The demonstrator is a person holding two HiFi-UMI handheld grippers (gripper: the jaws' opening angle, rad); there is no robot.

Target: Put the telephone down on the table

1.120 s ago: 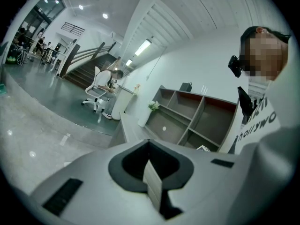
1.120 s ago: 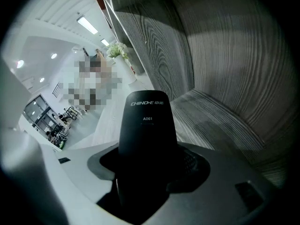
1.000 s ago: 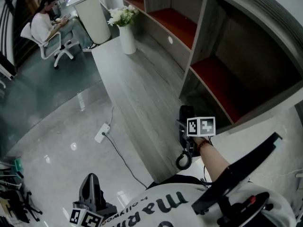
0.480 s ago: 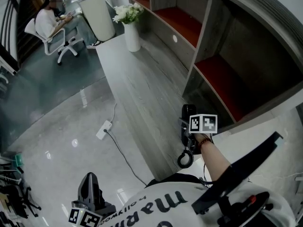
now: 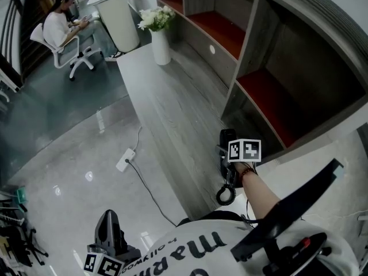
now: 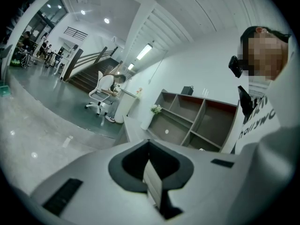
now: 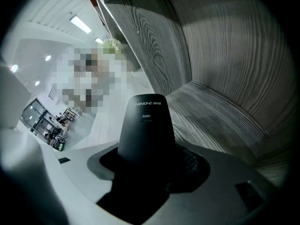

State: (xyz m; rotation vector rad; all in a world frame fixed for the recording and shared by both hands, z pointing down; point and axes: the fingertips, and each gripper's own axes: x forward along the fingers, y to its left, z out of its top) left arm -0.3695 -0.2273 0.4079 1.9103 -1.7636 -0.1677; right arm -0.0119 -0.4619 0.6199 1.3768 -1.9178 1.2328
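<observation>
The left claw (image 6: 150,170) is low beside the person's body, its jaws together with nothing between them. The right claw (image 5: 230,157) grips the black telephone (image 7: 146,125) handset by its sides. It holds the handset over the near end of the grey wooden table (image 5: 167,108), just in front of the shelf unit (image 5: 270,96). I cannot tell if the handset touches the table. Its coiled cord (image 5: 225,195) hangs below. Farther along the table stands a white vase (image 5: 159,42) with flowers.
</observation>
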